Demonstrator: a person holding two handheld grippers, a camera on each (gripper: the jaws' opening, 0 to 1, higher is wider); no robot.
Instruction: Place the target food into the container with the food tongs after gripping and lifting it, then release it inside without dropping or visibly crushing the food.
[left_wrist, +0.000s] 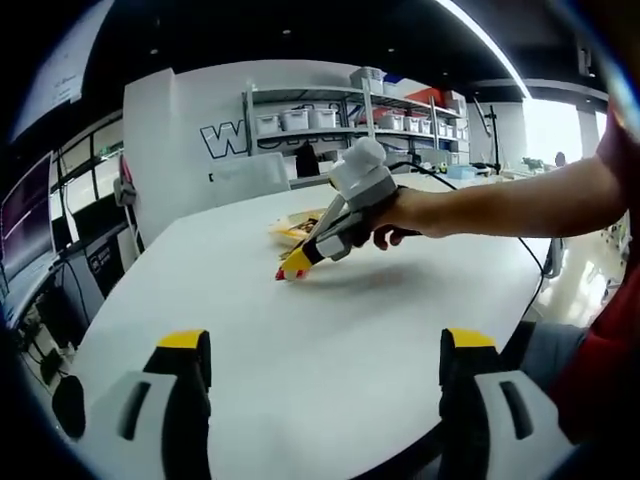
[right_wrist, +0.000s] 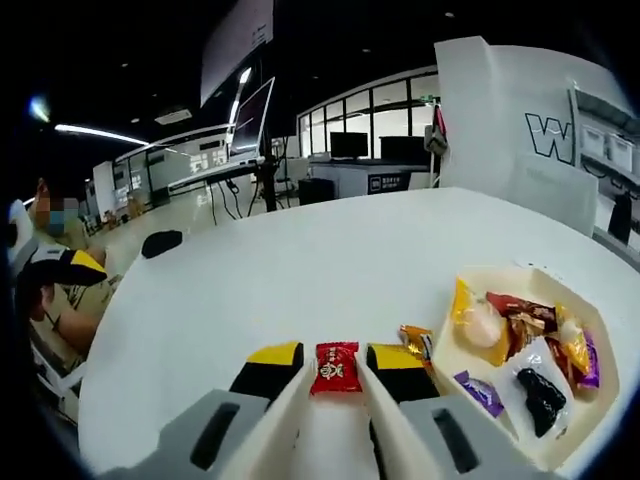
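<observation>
Right claw (right_wrist: 335, 372) is my working one: its jaws stand open and narrow around a small red wrapped candy (right_wrist: 336, 366) that lies flat on the white desk (right_wrist: 300, 270), a jaw on either side. I cannot tell whether the tips already touch the wrapper. In the left gripper view I see that same claw from outside, low on the desk with a hand (left_wrist: 405, 212) around it, its yellow tips at the red candy (left_wrist: 281, 274). My left claw (left_wrist: 325, 350) hangs open and wide over bare desk, holding nothing. The container, a pale tray (right_wrist: 600, 330), sits just to the side of the candy, already holding several wrapped sweets; one orange sweet (right_wrist: 417, 340) lies on the desk beside its rim. I judge the candy light and small, with a crinkly, slick wrapper over what is probably a firm core, so it should lift with little force but could slide or pop out if pinched at the loose ends. I would take it across the thick middle of the packet, close only until it stops slipping, lift it clear of the rim, carry it over a free spot in the tray, and open there.
</observation>
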